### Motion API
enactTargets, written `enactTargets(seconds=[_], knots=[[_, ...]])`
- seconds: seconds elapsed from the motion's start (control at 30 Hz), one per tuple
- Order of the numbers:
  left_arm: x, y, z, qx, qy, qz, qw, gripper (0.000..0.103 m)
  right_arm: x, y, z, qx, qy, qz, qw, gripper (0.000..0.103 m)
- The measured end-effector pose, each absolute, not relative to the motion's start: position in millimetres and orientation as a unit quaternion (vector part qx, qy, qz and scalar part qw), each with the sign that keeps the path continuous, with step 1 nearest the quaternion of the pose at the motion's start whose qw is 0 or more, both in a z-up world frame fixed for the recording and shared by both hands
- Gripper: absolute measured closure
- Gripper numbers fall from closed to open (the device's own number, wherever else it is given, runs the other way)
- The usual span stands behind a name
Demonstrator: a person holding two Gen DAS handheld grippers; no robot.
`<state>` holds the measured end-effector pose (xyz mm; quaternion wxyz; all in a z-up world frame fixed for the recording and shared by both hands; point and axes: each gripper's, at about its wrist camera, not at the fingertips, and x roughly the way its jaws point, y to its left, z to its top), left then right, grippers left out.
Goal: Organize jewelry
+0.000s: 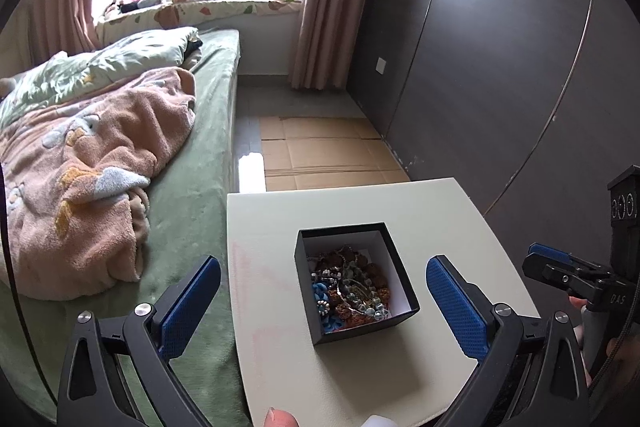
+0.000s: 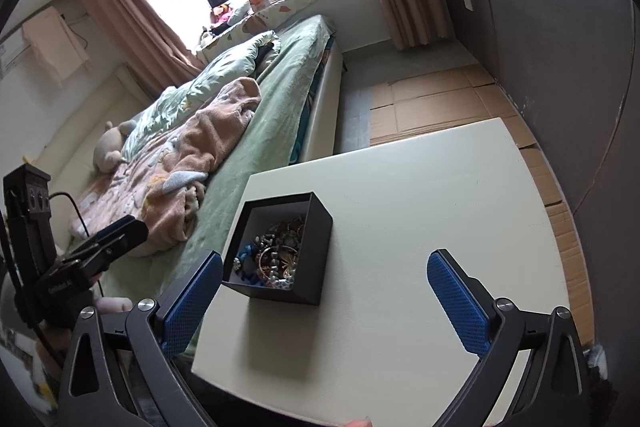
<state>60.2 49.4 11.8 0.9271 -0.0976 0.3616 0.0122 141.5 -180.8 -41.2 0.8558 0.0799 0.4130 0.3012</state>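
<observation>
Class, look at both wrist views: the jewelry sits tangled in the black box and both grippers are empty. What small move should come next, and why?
Probably lower the left gripper into the black box toward the jewelry. Its jaws are open and the box lies between them in its view, while the right gripper is also open but aimed at bare table beside the box.

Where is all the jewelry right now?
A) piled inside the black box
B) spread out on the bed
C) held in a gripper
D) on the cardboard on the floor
A: the jewelry lies in a tangled heap inside the open black box on the white table, and both the left gripper and the right gripper are open and hold nothing.
</observation>
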Motion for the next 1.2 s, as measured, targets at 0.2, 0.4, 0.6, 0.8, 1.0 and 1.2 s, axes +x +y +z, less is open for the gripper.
enactTargets(seconds=[0.2, 0.4, 0.6, 0.8, 1.0, 1.2], knots=[[58, 42, 16, -0.078, 0.361, 0.007, 0.929, 0.000, 132, -191, -34, 0.054, 0.394, 0.309, 0.864, 0.000], [50, 27, 25, -0.052, 0.342, -0.002, 0.938, 0.000, 124, -195, -20, 0.048, 0.372, 0.314, 0.872, 0.000], [48, 20, 26, -0.041, 0.339, -0.009, 0.940, 0.000, 119, -190, -17, 0.036, 0.368, 0.313, 0.875, 0.000], [46, 20, 26, -0.045, 0.339, -0.011, 0.940, 0.000, 117, -192, -16, 0.036, 0.363, 0.308, 0.879, 0.000], [47, 20, 26, -0.044, 0.339, -0.010, 0.940, 0.000, 118, -195, -16, 0.039, 0.365, 0.304, 0.879, 0.000], [47, 24, 27, -0.048, 0.334, -0.004, 0.941, 0.000, 119, -195, -16, 0.038, 0.367, 0.305, 0.878, 0.000]])
